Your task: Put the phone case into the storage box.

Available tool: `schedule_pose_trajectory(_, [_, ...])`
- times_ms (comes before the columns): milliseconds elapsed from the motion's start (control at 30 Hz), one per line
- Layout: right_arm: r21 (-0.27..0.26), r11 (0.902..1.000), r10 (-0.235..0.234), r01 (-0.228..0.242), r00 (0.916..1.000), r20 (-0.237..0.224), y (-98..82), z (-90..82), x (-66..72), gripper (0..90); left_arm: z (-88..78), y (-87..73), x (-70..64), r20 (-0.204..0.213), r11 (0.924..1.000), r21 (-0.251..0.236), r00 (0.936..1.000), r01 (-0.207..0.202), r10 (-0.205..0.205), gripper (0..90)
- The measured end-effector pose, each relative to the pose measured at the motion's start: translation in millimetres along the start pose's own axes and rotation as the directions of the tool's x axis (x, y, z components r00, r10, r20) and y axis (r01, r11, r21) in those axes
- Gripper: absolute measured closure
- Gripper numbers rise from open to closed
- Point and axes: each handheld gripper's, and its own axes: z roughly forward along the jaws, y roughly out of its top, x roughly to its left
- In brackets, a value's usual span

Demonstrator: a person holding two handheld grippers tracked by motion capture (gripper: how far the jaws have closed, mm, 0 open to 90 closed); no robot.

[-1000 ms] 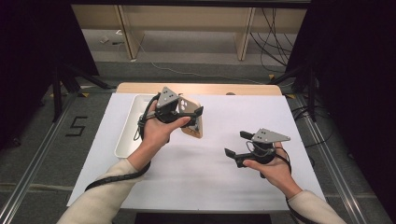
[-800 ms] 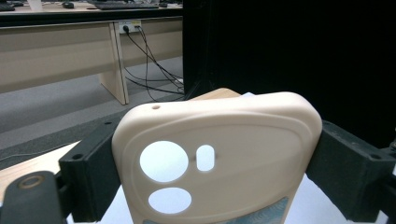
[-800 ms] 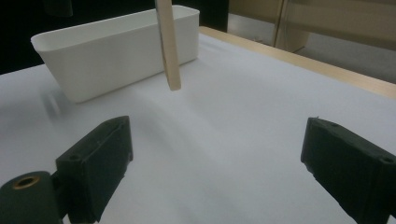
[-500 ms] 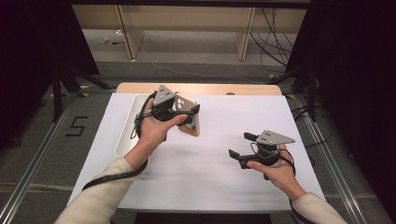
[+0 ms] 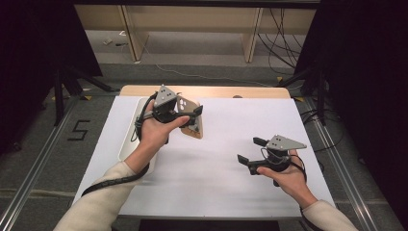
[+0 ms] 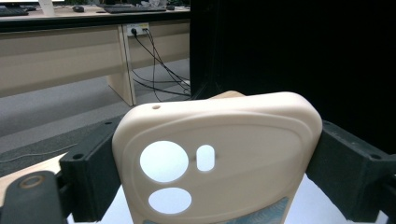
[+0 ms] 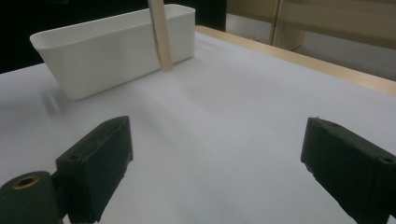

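The left gripper [image 5: 190, 118] already clamps the beige phone case [image 6: 219, 158] just beside the white bin [image 7: 112, 46]; setting it down remains; right gripper [image 5: 252, 151] gapes empty.

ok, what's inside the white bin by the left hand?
Can't tell. In the high view the left hand and its hand-held gripper, shut on the beige phone case, cover most of the white bin. The right gripper view shows its outer wall, not the inside.

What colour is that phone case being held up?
Cream-beige phone case, with cut-out holes; clearest in the left gripper view.
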Motion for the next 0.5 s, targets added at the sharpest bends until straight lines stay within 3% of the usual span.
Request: schedule_pose_trajectory(500, [-0.012, 0.9999, 0.001, -0.001, 1.0000, 0.001, -0.5, -5.2, -0.2, 9.9, -5.7, 4.2, 5.7, -0.016, 1.0000, -0.009, 0.9999, -0.003, 0.003, 11.4])
